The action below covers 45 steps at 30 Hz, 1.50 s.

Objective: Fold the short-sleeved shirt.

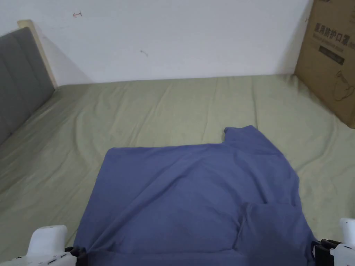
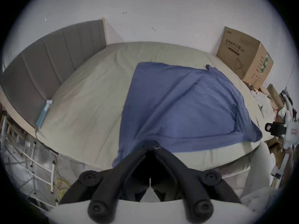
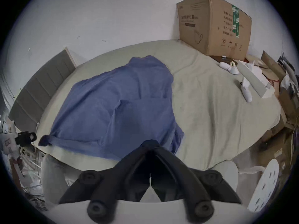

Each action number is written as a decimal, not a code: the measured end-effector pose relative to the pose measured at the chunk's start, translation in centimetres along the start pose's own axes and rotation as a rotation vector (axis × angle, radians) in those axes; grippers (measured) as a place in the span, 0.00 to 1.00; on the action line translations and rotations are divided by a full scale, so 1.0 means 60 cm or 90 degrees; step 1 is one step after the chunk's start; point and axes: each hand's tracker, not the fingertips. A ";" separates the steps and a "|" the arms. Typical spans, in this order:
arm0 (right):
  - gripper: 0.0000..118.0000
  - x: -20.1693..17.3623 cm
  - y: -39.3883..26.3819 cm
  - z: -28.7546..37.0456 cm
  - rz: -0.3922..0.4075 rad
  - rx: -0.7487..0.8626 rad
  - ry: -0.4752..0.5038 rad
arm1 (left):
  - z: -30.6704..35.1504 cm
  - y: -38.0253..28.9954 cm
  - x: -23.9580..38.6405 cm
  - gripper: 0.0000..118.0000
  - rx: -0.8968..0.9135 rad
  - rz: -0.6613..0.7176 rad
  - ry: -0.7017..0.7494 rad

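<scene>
1. Because each near corner of the shirt needs its own hold, the left gripper has its jaws drawn together on the near left corner, with blue cloth bunched at the tips.
2. The right gripper has its jaws together at the near right corner; cloth lies at and around the tips, and I judge they pinch it, though the nip itself is hidden.
3. Held by its two near corners, the shirt runs taut along its near edge, which seems meant to keep that edge straight for carrying over in a fold.
4. The shirt lies on the bed, its near edge at the bed's near side and its body spread away toward the wall; one short sleeve sticks out at the far right.
5. A crease line crosses the near right part, so some cloth there looks doubled under.
6. Beyond it a box stands at the bed's far right corner, and a headboard closes the left.
7. Count: two grippers, one shirt, one sleeve in sight, one box.
</scene>
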 end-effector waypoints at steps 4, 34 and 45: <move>0.00 0.001 -0.010 -0.007 -0.019 -0.014 0.010 | -0.009 -0.032 -0.025 0.00 -0.030 0.045 -0.017; 0.55 0.027 -0.022 -0.076 -0.022 -0.137 -0.006 | -0.104 -0.022 -0.064 0.03 -0.110 0.028 0.018; 0.03 0.020 0.022 -0.018 -0.020 -0.071 0.017 | -0.091 0.009 -0.061 0.03 -0.109 0.018 0.026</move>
